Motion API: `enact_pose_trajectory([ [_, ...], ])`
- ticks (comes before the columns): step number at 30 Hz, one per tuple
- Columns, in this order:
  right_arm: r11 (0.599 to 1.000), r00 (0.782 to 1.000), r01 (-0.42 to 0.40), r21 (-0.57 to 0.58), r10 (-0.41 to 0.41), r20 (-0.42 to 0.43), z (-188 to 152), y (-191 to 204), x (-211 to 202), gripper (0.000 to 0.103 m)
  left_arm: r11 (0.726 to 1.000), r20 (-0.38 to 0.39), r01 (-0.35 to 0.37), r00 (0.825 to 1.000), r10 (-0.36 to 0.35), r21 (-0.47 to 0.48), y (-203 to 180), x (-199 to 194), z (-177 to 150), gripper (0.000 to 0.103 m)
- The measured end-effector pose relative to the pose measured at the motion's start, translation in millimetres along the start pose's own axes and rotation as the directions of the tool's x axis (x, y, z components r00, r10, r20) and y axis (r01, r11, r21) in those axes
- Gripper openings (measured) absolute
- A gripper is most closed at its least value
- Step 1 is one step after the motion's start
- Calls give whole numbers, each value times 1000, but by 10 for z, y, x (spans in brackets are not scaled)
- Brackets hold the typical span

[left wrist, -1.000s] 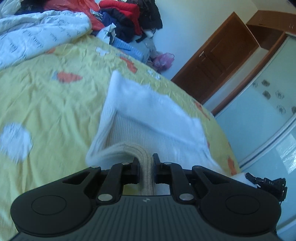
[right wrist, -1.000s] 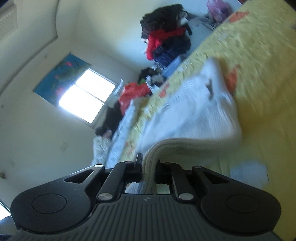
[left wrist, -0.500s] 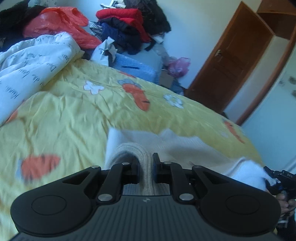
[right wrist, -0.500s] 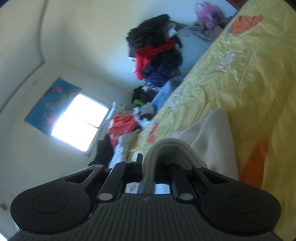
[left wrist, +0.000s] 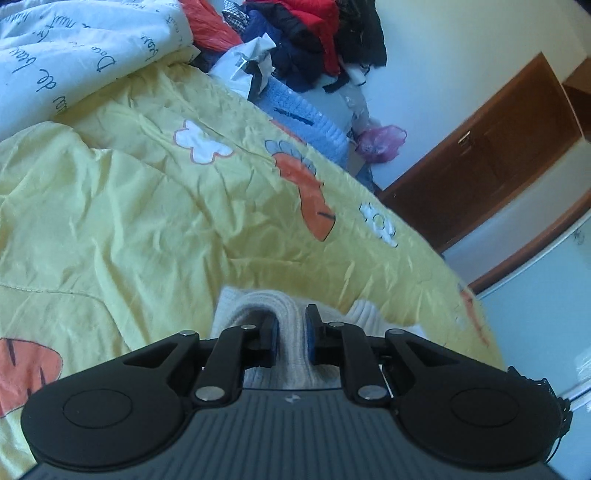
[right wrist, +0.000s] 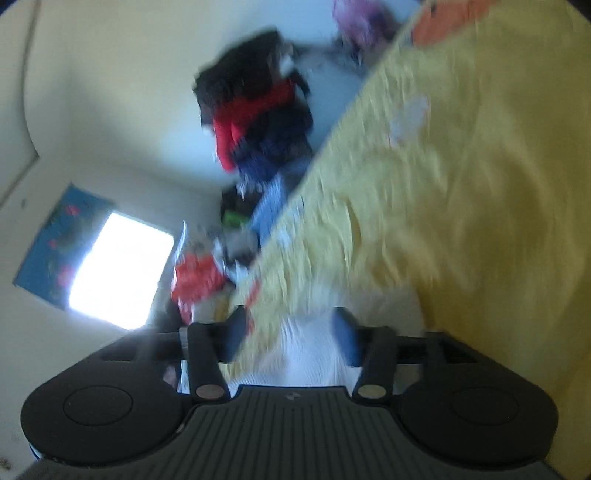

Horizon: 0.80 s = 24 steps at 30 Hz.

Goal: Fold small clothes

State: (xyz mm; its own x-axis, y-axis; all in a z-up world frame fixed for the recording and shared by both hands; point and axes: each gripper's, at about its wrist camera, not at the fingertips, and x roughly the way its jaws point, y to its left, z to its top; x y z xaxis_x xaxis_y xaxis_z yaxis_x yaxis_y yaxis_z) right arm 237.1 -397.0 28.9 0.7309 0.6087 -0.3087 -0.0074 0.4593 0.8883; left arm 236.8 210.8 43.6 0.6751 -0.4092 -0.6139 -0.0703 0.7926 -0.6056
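A cream knit garment lies on the yellow carrot-print bedspread, mostly hidden under my grippers. In the left wrist view its ribbed hem arches up between the pads of my left gripper; the jaws are starting to open, but the band still fills the gap and touches both pads. The right wrist view is blurred. There my right gripper has its jaws wide and still opening, and the white knit lies loose between and below the fingers, with neither pad touching it. The bedspread stretches ahead.
A white quilt with writing is bunched at the bed's far left. Behind the bed stand a pile of red and dark clothes, a blue knit basket and a pink bag. A brown door is at right, a bright window at left.
Both grippers have carried the ribbed hem across the bed and lower, so less of the garment shows ahead. The right jaws have sprung apart and let the hem go; the left still holds it.
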Motion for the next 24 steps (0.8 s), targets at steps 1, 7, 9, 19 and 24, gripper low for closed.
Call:
enact_pose_trajectory([
  [1, 1000, 1000, 8, 8, -9, 23, 30, 21, -45, 67, 1000, -1, 0, 1000, 0, 6, -17, -15, -8, 17],
  [7, 958, 989, 146, -248, -151, 1, -14, 315, -98, 67, 968, 84, 18, 996, -40, 249, -281, -329, -192, 79],
  [9, 917, 974, 212, -339, -228, -8, -31, 407, -23, 67, 927, 212, -113, 977, 37, 359, -430, -443, -292, 89],
  [19, 803, 918, 266, -534, -380, -113, -90, 483, 555, 36, 589, 267, -439, 895, 359, 678, -852, 363, -624, 75],
  [24, 734, 911, 263, -626, -403, -90, -221, 552, 578, 15, 536, 300, -512, 849, 434, 671, -899, 506, -622, 8],
])
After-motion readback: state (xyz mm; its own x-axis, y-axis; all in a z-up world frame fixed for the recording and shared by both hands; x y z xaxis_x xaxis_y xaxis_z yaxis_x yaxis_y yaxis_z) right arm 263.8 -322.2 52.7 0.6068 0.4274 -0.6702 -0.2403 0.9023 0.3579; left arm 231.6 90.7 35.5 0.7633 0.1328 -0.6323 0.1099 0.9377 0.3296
